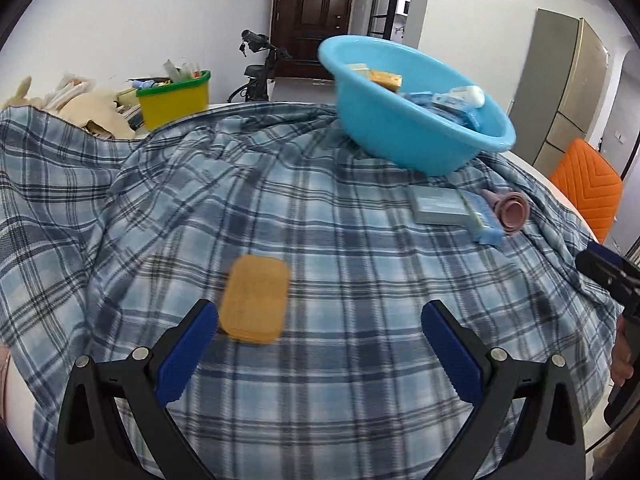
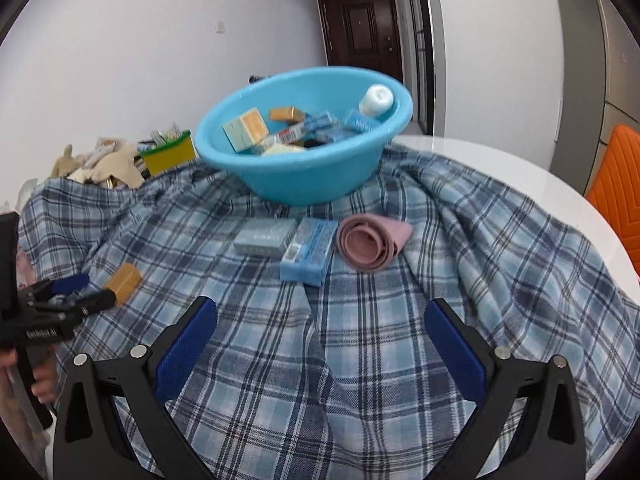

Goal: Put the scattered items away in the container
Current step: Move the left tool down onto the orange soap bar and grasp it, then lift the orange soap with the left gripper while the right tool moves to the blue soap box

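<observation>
A light blue basin (image 1: 416, 120) (image 2: 280, 184) stands at the far side of the plaid cloth (image 1: 280, 208) and holds several small boxes and a white roll. In front of it lie a grey box (image 2: 264, 236), a blue box (image 2: 308, 254) and a pink rolled band (image 2: 368, 246), also seen as the grey box (image 1: 438, 208), blue box (image 1: 486, 222) and pink band (image 1: 514, 212). An orange bar (image 1: 256, 298) (image 2: 124, 276) lies just ahead of my left gripper's left finger, blurred. My left gripper (image 1: 320, 344) (image 2: 92, 290) is open and empty. My right gripper (image 2: 320, 344) is open, short of the blue box.
A yellow bin with a green rim (image 1: 174, 98) and beige cloth things (image 1: 92, 110) sit at the far left. The white table edge (image 2: 500, 168) shows bare at the right, with an orange chair (image 1: 586, 188) beyond it. The cloth is rumpled in folds.
</observation>
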The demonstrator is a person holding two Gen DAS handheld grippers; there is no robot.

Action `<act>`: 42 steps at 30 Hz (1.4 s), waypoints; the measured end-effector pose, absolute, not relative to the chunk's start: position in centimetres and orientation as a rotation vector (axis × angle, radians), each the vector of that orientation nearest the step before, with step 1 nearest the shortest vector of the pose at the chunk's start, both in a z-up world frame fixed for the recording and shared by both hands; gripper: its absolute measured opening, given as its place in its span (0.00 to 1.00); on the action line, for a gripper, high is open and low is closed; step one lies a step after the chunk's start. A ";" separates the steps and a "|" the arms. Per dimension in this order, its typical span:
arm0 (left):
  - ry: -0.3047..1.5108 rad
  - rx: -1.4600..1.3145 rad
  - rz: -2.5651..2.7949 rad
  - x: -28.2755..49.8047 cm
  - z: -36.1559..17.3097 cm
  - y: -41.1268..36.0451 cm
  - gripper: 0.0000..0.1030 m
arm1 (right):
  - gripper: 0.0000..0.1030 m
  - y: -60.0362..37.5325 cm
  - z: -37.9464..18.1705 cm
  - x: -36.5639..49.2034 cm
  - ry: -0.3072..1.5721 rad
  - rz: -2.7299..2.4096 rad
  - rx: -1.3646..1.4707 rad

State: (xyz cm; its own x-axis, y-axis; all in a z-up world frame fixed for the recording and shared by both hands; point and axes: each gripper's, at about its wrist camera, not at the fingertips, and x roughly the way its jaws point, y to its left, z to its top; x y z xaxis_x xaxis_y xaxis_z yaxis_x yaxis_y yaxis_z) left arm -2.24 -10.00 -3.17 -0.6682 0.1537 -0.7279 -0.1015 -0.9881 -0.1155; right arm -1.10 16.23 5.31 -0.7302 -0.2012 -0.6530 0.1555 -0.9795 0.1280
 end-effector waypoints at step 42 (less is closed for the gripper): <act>0.120 -1.207 2.616 -2.0 -6.1 -2.3 0.46 | 1.00 18.4 4.0 -0.2 -0.206 -2.720 1.077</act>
State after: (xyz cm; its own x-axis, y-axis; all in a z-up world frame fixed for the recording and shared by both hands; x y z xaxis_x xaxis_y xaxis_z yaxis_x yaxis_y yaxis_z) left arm -1.95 -2.30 -6.08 -0.6223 0.1973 -0.7575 -0.2660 -0.9634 -0.0324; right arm -0.19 18.35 3.99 -0.7113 -0.2433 -0.6594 0.1414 -0.9685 0.2049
